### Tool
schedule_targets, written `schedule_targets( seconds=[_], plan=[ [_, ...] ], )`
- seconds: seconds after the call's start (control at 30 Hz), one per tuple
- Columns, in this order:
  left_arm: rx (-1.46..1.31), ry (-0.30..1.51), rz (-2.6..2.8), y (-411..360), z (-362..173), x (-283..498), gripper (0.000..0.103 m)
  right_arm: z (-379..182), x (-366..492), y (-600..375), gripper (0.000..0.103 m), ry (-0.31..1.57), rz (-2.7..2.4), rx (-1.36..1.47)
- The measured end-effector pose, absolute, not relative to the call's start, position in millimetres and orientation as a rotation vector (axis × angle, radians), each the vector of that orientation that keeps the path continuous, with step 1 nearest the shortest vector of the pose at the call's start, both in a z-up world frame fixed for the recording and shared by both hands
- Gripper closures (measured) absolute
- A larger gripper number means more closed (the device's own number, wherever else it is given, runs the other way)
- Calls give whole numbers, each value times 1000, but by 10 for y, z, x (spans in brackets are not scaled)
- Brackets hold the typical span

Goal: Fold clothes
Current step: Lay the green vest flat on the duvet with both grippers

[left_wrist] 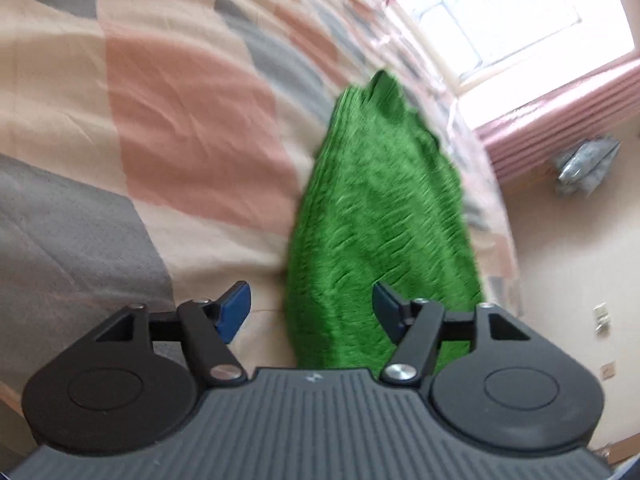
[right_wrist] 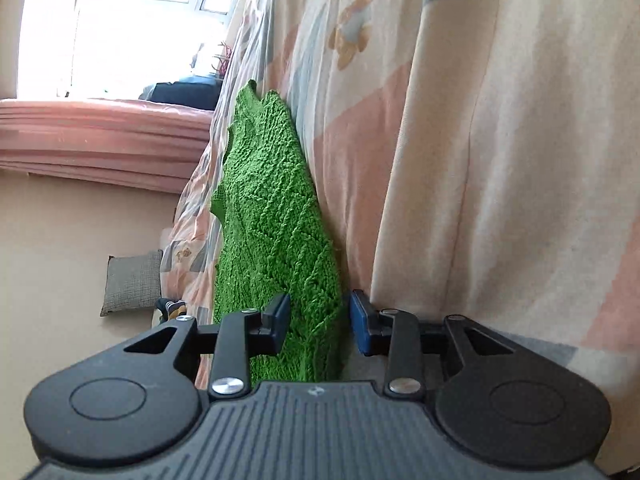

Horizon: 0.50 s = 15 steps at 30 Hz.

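Note:
A green knitted garment (left_wrist: pixel 380 216) lies flat on a bed with a pink, grey and cream patchwork cover (left_wrist: pixel 180 120). My left gripper (left_wrist: pixel 312 308) is open just above the garment's near edge, its blue pads to either side of that edge, holding nothing. In the right wrist view the same garment (right_wrist: pixel 272 216) runs away from me along the bed's edge. My right gripper (right_wrist: pixel 320 320) is open with the garment's near end between its blue pads; the pads stand apart from the knit.
The bed cover (right_wrist: pixel 460 160) has a teddy-bear print. The bed's edge drops to a beige floor (left_wrist: pixel 560 260). A pink radiator (left_wrist: pixel 560 120) stands under a bright window. A grey cushion (right_wrist: pixel 132 280) and a crumpled cloth (left_wrist: pixel 586 166) lie on the floor.

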<state>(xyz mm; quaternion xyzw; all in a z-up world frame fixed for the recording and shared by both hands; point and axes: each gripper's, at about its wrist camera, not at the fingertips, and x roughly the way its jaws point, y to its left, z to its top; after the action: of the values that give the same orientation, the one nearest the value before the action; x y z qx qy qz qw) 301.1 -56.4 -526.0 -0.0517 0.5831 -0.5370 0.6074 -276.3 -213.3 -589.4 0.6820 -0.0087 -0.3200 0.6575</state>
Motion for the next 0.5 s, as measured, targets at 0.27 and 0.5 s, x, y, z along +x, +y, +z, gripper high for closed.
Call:
schedule_targets(
  seconds=[0.27,0.5],
  plan=[
    [81,1288,-1324,-1084,-5273,2630,93,-5963,-2580,-2218,95,-52,-683,1608],
    [90,1169,-1289,-573,-4998,2892,93,-5060,-2504,-1990,98,178,-796,1248]
  ],
)
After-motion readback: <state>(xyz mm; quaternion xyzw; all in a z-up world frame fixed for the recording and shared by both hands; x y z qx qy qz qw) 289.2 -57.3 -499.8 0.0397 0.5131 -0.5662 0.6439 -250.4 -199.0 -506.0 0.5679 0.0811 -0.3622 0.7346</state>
